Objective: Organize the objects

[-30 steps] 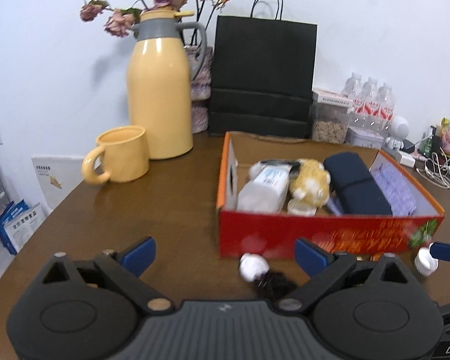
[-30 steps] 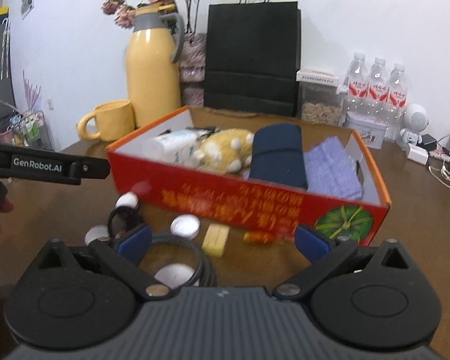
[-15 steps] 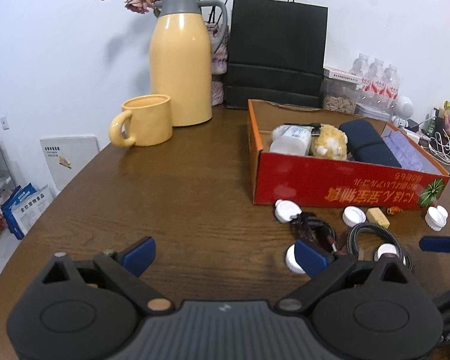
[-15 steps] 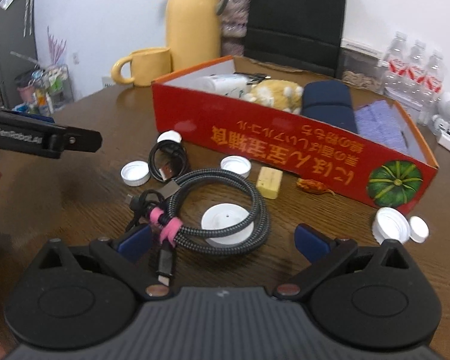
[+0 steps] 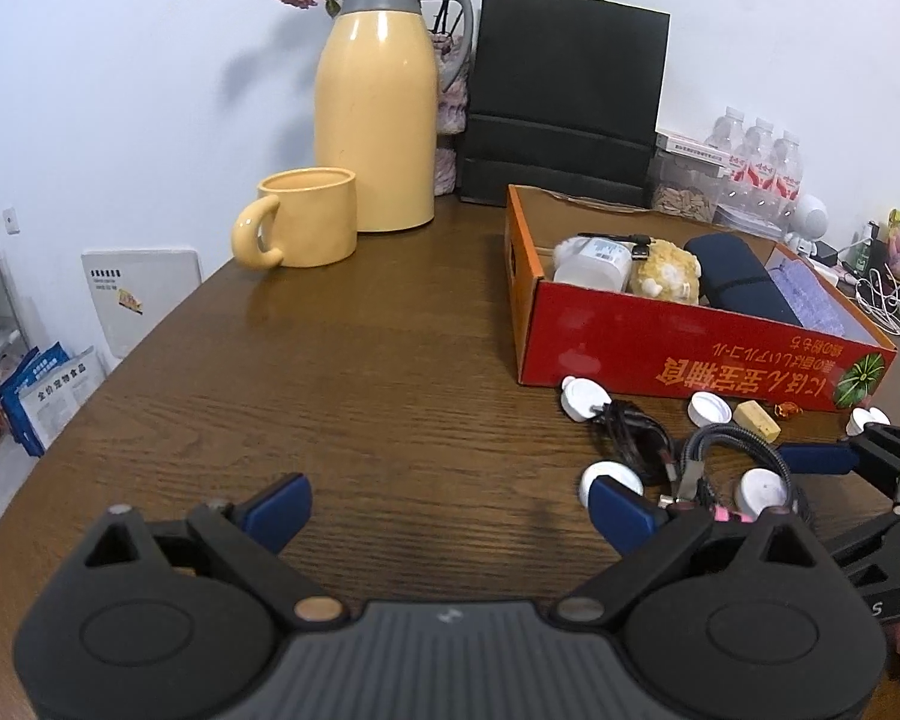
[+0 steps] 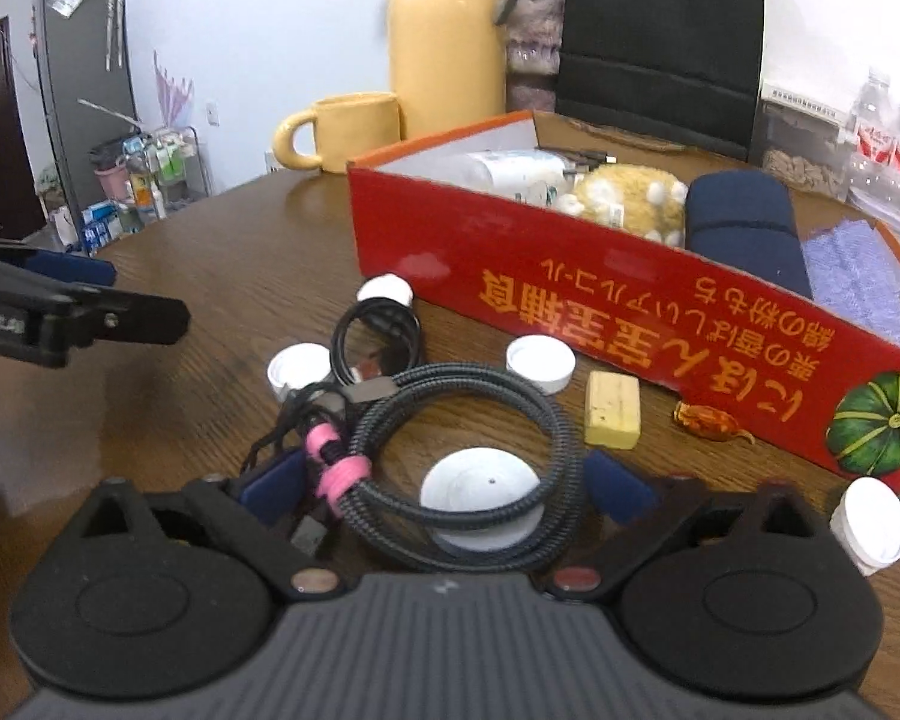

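the right gripper [image 6: 444, 483] has its blue-padded fingers [image 6: 621, 486] spread wide on either side of a coiled grey braided cable [image 6: 468, 414] that lies flat on the wooden table [image 6: 240, 252]; nothing is pinched. the coil rings a large white lid [image 6: 480, 489] and is bound on its left by a pink tie [image 6: 336, 468]. just beyond it, to the far left, is a smaller black cable coil [image 6: 378, 330] with a white cap [image 6: 297, 369] beside it and another [image 6: 385, 289] at its far edge. a third white cap [image 6: 540, 363] and a pale yellow eraser-like block [image 6: 612, 409] lie far right of the braided coil, then an orange-wrapped candy [image 6: 711, 420]. two more white caps [image 6: 870, 525] sit at the near right.

behind these, the red cardboard box [image 6: 570, 282] holds a white bottle [image 6: 510, 171], a yellow plush toy [image 6: 630, 201], a rolled navy item [image 6: 741, 219] and a lilac cloth [image 6: 858, 282].

the left gripper [image 5: 450, 507] hovers over bare table to the left of the clutter, fingers [image 5: 279, 510] likewise spread and holding nothing. farther off stand a yellow mug [image 5: 303, 219], a yellow thermos jug [image 5: 378, 102] and a black paper bag [image 5: 564, 90].
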The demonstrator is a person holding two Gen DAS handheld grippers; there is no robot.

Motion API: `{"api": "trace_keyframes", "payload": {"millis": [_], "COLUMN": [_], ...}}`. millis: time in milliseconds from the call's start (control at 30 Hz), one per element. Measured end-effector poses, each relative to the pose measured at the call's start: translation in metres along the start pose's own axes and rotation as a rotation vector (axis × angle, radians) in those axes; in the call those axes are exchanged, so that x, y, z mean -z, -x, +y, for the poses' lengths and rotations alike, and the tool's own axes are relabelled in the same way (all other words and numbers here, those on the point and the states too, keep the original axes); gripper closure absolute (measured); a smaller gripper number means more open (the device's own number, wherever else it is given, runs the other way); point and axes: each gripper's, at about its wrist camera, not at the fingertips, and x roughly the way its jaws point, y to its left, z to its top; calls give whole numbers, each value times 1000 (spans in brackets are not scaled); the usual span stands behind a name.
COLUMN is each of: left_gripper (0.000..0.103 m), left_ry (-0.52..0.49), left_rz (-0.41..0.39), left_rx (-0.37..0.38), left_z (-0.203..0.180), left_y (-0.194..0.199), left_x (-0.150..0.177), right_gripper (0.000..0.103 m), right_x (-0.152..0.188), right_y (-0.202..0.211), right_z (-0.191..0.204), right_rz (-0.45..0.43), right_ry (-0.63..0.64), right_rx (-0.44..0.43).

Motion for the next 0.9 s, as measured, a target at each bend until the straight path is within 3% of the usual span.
{"api": "trace_keyframes", "payload": {"millis": [300, 667, 767, 900], "left_gripper": [4, 7, 13, 35], "left_ry": [5, -37, -54, -89], "left_rz": [9, 19, 31, 42], "left_rx": [-4, 12, 21, 68], "left_z": [-4, -23, -34, -57], "left_y": [-4, -8, -11, -15], "left_x": [1, 3, 6, 12], "right_gripper": [9, 9, 9, 9], "right_x": [8, 22, 26, 30], "right_y": [29, 54, 61, 66], "right_z": [7, -11, -21, -35], "right_rz": [-84, -116, -134, -148], "right_ry": [22, -20, -48, -95], "right_rx": [3, 68, 115, 175]}}
